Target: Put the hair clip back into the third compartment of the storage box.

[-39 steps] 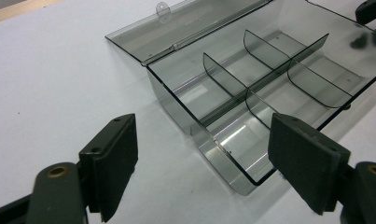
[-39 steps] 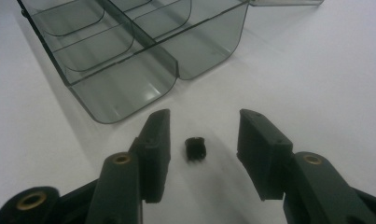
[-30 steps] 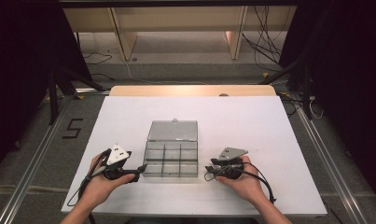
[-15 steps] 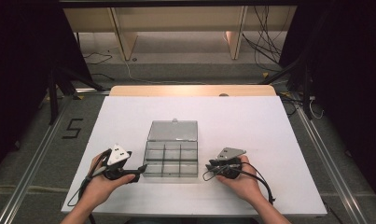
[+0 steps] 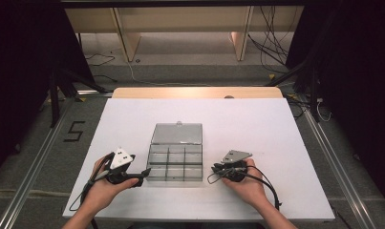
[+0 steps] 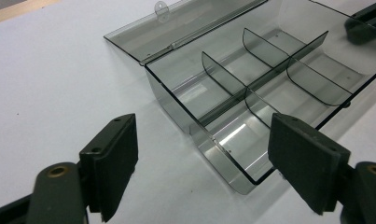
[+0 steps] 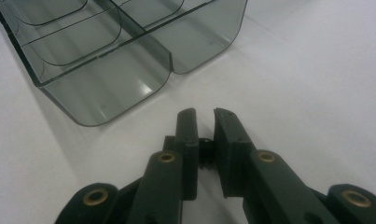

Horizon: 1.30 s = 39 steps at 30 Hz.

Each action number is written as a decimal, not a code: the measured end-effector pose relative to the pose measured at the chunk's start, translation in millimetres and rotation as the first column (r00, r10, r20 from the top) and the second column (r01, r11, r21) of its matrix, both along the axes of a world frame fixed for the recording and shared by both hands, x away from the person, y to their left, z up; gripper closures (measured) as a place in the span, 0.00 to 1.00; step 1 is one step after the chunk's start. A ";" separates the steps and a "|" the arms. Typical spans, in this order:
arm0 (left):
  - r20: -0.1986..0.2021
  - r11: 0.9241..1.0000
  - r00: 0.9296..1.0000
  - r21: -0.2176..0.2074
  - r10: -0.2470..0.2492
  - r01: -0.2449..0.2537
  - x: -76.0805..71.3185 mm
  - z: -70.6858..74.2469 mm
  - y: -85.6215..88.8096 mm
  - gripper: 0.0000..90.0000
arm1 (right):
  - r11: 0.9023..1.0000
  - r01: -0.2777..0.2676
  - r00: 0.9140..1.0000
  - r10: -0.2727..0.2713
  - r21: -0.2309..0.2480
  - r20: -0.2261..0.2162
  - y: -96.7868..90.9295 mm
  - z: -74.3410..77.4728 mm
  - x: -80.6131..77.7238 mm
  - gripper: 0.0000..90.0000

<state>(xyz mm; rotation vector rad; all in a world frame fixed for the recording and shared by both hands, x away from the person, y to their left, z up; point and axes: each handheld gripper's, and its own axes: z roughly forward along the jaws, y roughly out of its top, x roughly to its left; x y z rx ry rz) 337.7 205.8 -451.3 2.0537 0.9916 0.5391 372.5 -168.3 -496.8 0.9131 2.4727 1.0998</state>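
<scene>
Nearest the front edge of the white table (image 5: 285, 143), both hands rest with their tools flanking a smoky clear compartment box (image 5: 175, 162). The left gripper (image 5: 143, 172) stands with its jaws wide apart and nothing between them, pointing at the box's near left corner; in the left gripper view that corner (image 6: 232, 163) sits between and beyond the two pads without touching either. The right gripper (image 5: 213, 169) has just been closing and now has its jaws drawn almost together on nothing, just short of the box's right wall (image 7: 129, 88).

By my reading the work is at an early stage: the hinged lid (image 5: 176, 133) already lies folded back flat toward the far edge, every compartment looks bare, and neither tool has hold of anything. What remains is presumably either shutting the lid or handling the box itself.

Room is generous. The box sits near the front, about midway between the side edges, with bare table to both sides and a wide stretch behind the lid up to the wooden strip (image 5: 195, 92) along the far edge.
</scene>
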 end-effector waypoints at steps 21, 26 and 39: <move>0.000 1.000 1.000 -0.003 0.001 -0.001 -0.1 -0.5 -0.5 0.27 | 0.999 0.016 1.000 -0.017 0.046 0.010 0.0 7.8 -1.6 0.90; -0.001 1.000 1.000 0.000 0.000 0.000 0.1 -0.4 -0.2 0.27 | 0.998 0.023 1.000 -0.023 0.059 0.013 -0.6 10.4 -1.5 0.90; -0.002 1.000 1.000 -0.003 0.000 0.000 0.1 -0.5 -0.4 0.27 | 0.996 0.032 0.999 -0.034 0.078 0.024 -2.0 15.7 -1.2 0.90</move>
